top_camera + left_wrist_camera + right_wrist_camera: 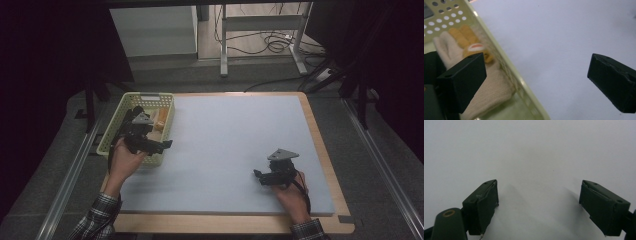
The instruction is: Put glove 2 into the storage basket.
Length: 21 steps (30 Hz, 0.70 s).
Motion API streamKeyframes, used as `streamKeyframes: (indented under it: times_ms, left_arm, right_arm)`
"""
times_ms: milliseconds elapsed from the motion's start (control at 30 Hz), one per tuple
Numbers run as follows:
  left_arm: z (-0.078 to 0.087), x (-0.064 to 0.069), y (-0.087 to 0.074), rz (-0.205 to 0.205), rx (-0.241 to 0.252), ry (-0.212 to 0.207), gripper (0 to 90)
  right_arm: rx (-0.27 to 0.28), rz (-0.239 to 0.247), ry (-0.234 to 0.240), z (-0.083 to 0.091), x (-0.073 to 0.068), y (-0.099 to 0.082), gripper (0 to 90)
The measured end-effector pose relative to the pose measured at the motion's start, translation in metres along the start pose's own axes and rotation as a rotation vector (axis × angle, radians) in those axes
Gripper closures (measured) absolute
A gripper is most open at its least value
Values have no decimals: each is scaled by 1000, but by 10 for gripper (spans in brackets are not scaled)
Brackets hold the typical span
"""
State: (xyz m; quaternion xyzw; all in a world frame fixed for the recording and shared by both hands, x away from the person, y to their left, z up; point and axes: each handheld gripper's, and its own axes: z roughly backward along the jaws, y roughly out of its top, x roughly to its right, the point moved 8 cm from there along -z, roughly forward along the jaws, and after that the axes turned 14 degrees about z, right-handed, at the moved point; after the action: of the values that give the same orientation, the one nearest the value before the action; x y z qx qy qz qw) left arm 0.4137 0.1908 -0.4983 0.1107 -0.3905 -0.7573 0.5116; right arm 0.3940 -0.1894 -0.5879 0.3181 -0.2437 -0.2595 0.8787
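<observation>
The left hand-held gripper (159, 145) hangs over the near right corner of a pale yellow-green basket (116, 127), which stands at the far left of the worktop (320, 145). Its 2 jaws stand wide apart and hold nothing. In the left gripper view, 1 jaw is over the inside of the basket and the other is over the grey mat (554, 32), with the basket's rim (506, 67) running between them.

A cream knitted glove (491, 92) lies inside the basket, against that rim. Its fingers point toward the perforated far wall. A small orange soft toy (469, 41) rests on top of the glove, near the fingers. The jaw over the basket is just above the glove; whether it touches the wool cannot be told. In the high view the orange and cream things (159, 121) show at the basket's right side, just beyond the gripper.

The right hand-held gripper (259, 176) rests low over the near right part of the grey mat (235, 140), well apart from the basket. Its 2 jaws are also spread wide, with bare mat (536, 165) between them.
</observation>
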Motion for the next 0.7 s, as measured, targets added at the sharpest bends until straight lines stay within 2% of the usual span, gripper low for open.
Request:
streamKeyframes:
  times_ms: [700]
  left_arm:
    - [-25, 44, 10, -55, -11, -74, 23]
  right_arm:
    - [-3, -4, 1, 0, 0, 0, 154]
